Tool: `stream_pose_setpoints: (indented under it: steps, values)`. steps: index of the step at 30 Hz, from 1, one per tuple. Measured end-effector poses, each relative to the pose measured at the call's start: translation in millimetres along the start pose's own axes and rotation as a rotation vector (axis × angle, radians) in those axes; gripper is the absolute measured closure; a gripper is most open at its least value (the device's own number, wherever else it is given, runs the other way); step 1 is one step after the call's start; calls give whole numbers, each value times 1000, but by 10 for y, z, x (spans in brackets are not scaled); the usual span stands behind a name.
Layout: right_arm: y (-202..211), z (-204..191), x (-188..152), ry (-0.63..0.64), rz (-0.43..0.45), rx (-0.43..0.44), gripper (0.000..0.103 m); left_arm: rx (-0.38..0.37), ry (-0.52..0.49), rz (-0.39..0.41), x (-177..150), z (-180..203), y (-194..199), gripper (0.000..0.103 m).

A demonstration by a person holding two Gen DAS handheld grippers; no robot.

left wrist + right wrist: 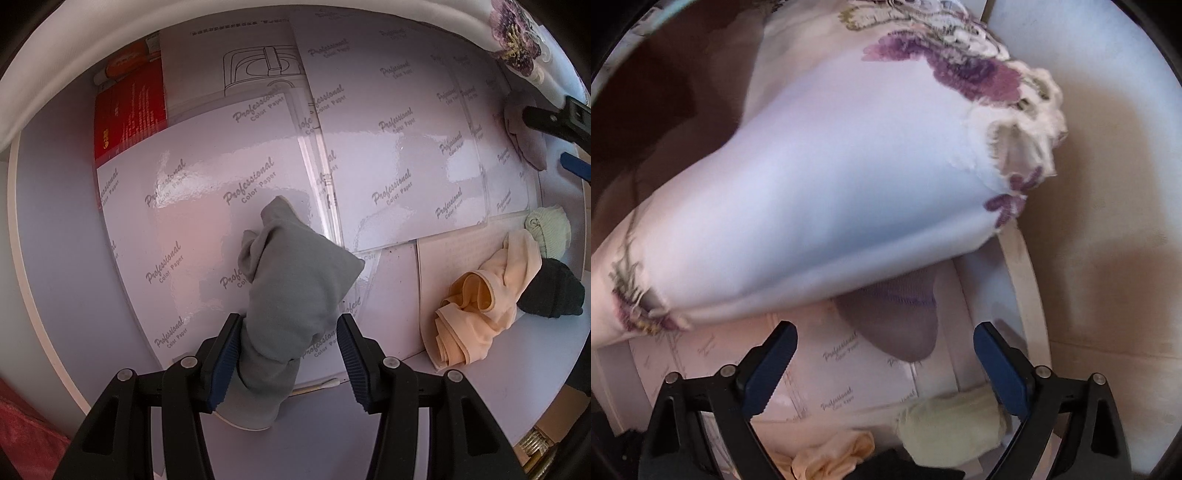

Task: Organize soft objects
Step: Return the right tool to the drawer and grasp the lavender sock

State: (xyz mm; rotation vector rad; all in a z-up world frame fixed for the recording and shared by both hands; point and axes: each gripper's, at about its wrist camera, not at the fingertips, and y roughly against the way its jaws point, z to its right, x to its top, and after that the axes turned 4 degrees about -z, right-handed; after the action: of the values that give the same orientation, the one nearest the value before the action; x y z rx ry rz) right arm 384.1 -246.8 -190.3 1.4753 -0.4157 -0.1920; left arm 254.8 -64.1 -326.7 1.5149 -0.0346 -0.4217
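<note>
my left gripper [286, 354] is clamped on the grey sock [291, 295], both pads pressed into its lower part, so i can keep it pinned on the glossy paper sheets [207, 192] over the table [66, 229]. its long axis runs away from me, the bunched tip pointing up and slightly left. off to its right lie 3 more soft things, close together: a peach stocking [480, 302], a black sock [554, 295] and a pale green sock [550, 229]. my right gripper [882, 365] hangs wide apart with nothing between its pads, aimed down at a mauve sock [897, 328] tucked under the embroidered cloth [831, 166], likely my next pick.
</note>
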Motion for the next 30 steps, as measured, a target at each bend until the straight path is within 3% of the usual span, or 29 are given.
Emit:
stream_pose_setpoints:
  steps: [5, 8, 13, 17, 20, 22, 26, 30]
  values:
    - [-153, 7, 128, -16, -17, -21, 9, 2, -1, 1, -1, 18, -3, 51]
    - [-226, 14, 157, -7, -39, -22, 41, 3, -3, 2, -4, 24, -2, 51]
    - [-110, -51, 110, 31, -64, 26, 44, -2, 3, -1, 2, 18, 2, 51]
    - [46, -326, -75, 172, -144, 99, 44, -10, 9, -2, 13, -13, 6, 51]
    - [55, -535, -306, 283, -219, 142, 42, -20, 15, 1, 8, -42, 10, 51]
    - [38, -590, -385, 321, -211, 131, 41, -23, 19, 4, 1, -58, 12, 51]
    - [-21, -518, -422, 274, -210, 161, 8, -15, 16, 2, -15, -75, 9, 51]
    - [-82, -399, -324, 196, -199, 178, 0, -14, 21, -1, -15, -80, 5, 50]
